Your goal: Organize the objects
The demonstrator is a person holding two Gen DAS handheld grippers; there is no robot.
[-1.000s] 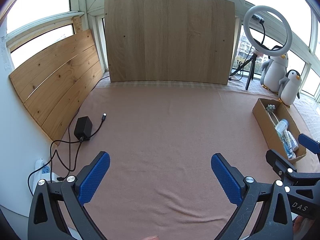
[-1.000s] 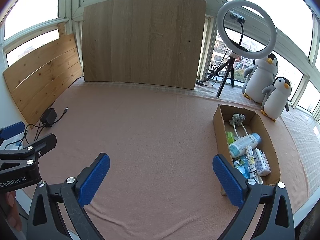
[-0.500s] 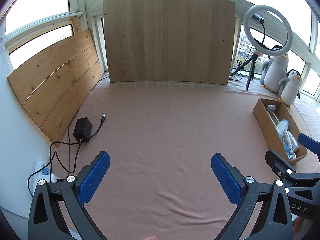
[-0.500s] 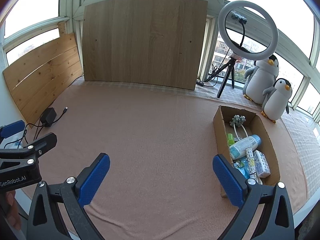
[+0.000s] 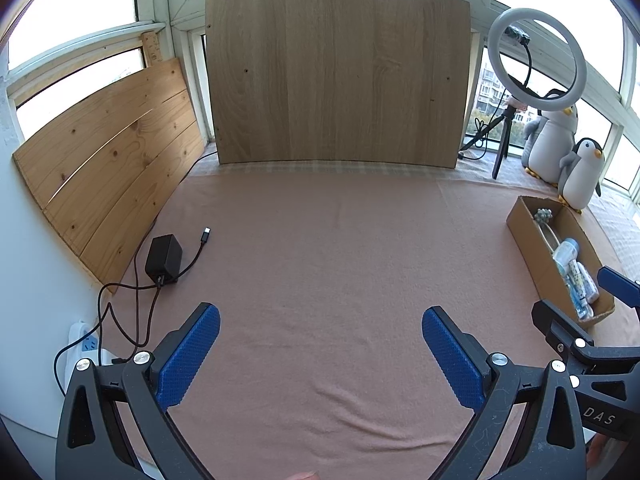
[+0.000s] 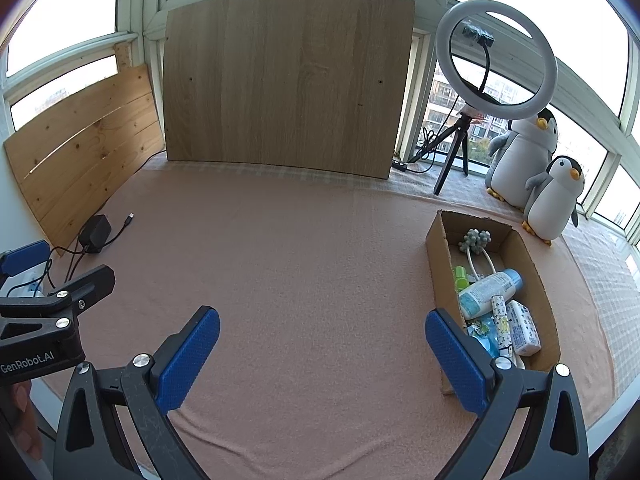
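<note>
A long cardboard box point(image 6: 436, 240) lies on the pink cloth at the right, also seen far right in the left wrist view as the cardboard box point(image 5: 532, 248). Inside lie a white bottle with a blue cap point(image 6: 488, 289), a green item point(image 6: 461, 274), a tissue pack point(image 6: 523, 328), a patterned tube point(image 6: 501, 320) and a grey-headed massager point(image 6: 475, 240). My right gripper point(image 6: 322, 338) hovers open and holds nothing, its right finger just left of the box's near end. My left gripper point(image 5: 320, 338) is open over bare cloth, holding nothing.
A black power adapter point(image 5: 164, 258) with a cable lies at the left by a white power strip point(image 5: 82, 342). Wooden boards point(image 5: 336, 76) lean along the back and left. A ring light on a tripod point(image 6: 496, 60) and two penguin plush toys point(image 6: 554, 198) stand at the back right.
Both views have shifted slightly, as if both grippers drew back a little. Both stay open and nothing on the cloth has moved.
</note>
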